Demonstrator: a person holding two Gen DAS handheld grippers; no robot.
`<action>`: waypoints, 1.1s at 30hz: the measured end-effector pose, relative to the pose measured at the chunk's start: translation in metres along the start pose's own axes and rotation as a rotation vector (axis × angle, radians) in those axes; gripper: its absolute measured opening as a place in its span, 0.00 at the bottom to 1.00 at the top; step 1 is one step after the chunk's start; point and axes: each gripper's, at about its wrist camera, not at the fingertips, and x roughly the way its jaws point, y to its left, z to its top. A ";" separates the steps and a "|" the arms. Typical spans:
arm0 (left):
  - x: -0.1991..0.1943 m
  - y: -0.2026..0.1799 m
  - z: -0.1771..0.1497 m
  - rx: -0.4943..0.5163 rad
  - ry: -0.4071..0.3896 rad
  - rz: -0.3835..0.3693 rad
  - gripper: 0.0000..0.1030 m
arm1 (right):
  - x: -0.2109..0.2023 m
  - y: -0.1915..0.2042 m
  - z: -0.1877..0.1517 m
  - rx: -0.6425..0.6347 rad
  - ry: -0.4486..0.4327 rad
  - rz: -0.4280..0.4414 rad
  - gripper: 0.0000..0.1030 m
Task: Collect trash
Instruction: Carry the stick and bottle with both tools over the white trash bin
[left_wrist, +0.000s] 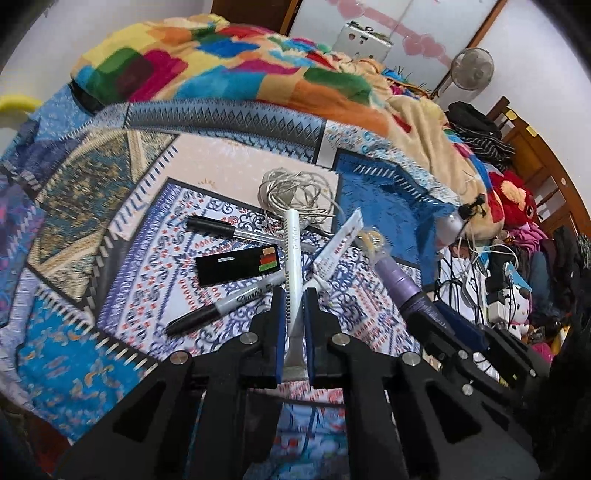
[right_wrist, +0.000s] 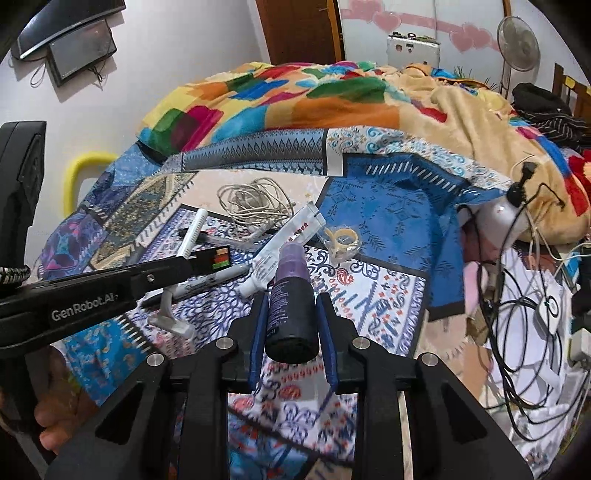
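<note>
1. On the bed (left_wrist: 229, 173), patterned blue sheet, both tongs already loaded and lifted clear of the pile.
2. Left tongs (left_wrist: 294, 295): closed tight on the white razor (left_wrist: 293, 258), pads pinching the handle near its lower end. Handle points up and away along the fingers; head hangs below the pads, visible in the right wrist view. Mid-handle grip likely chosen so the thin thing can't pivot out.
3. Right tongs (right_wrist: 291, 299): clamped on the purple spray bottle (right_wrist: 290, 295), pads on both sides of the dark body, paler purple cap end pointing forward. Base faces the camera. Round body, so a side squeeze is the only stable hold.
4. Looks: razor is slim, white plastic with a ribbed edge and embossed lettering. Bottle is a small cylinder, 2-tone purple.
5. Left on the sheet, close together: Sharpie marker (left_wrist: 221, 306), black card (left_wrist: 238, 264), clear pen (left_wrist: 221, 229), white tube (right_wrist: 284, 247), tape roll (right_wrist: 343, 240), tangled white cable (left_wrist: 295, 195).
6. No bin visible in either view; drop-off spot unknown.
</note>
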 end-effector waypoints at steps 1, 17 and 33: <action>-0.009 -0.003 -0.001 0.010 -0.010 0.003 0.08 | -0.006 0.002 0.000 -0.003 -0.008 -0.001 0.23; -0.151 0.007 -0.038 0.028 -0.147 0.049 0.08 | -0.123 0.065 -0.001 -0.088 -0.185 0.012 0.24; -0.275 0.065 -0.120 0.037 -0.273 0.166 0.08 | -0.185 0.158 -0.037 -0.183 -0.253 0.127 0.23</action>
